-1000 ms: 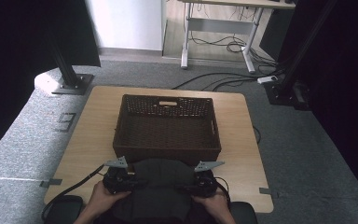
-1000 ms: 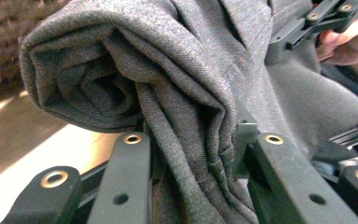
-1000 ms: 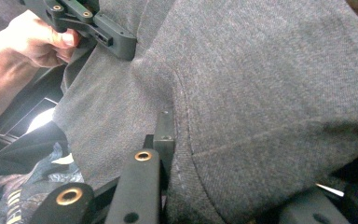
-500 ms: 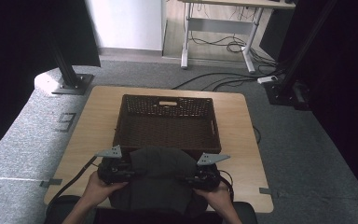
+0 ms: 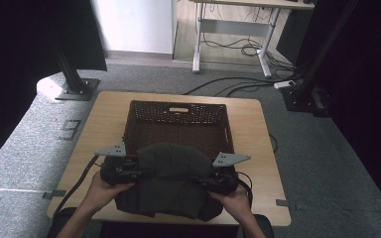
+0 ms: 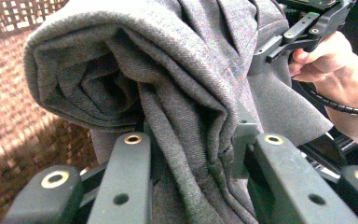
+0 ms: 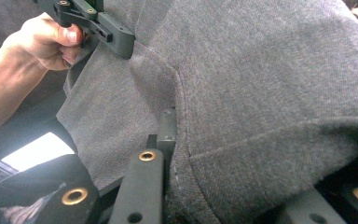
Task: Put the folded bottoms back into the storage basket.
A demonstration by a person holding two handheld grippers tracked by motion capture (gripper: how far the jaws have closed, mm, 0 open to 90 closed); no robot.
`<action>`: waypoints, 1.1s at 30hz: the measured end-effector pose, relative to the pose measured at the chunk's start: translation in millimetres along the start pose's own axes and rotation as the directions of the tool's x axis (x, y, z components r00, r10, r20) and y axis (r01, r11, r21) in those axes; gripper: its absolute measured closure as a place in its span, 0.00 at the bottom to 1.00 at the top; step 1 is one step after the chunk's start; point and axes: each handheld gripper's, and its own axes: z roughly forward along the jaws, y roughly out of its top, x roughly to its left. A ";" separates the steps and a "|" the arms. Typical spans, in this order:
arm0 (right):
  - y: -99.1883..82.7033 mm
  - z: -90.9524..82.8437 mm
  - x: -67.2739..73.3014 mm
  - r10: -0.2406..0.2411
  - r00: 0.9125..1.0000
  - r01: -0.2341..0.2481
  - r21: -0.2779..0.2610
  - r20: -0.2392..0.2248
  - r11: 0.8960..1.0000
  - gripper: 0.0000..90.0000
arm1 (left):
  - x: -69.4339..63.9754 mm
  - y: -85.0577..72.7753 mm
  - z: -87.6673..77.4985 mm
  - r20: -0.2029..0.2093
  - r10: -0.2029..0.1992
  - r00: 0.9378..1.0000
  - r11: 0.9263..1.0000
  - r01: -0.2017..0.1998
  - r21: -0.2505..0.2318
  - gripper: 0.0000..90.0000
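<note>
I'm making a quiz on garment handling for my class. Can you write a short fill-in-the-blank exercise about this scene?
1. The left gripper and right gripper are both shut on a folded grey ____.
2. Behind the garment stands a dark wicker ____.
3. The basket rests on a ____ table.

Missing words: garment; basket; wooden

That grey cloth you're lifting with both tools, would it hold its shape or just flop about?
Probably floppy: the grey cloth sags between the left tool and right tool, which are shut on it, and folds into soft creases. It looks thick, so likely not slippery. Its hanging edge might catch on the basket.
</note>
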 end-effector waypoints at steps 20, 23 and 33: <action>85.2 -18.7 -30.9 -0.065 0.995 0.070 -0.066 0.077 0.995 0.80 | 22.5 94.8 -14.2 -0.043 0.063 0.997 0.996 -0.066 -0.057 0.76; 95.5 -17.3 -39.0 -0.074 0.993 0.081 -0.074 0.095 0.994 0.80 | 28.4 102.5 -13.7 -0.044 0.066 0.997 0.996 -0.069 -0.062 0.76; 115.4 -4.0 -70.5 -0.074 0.985 0.085 -0.067 0.155 0.994 0.80 | 67.0 127.1 0.5 -0.071 0.062 0.996 0.996 -0.066 -0.066 0.76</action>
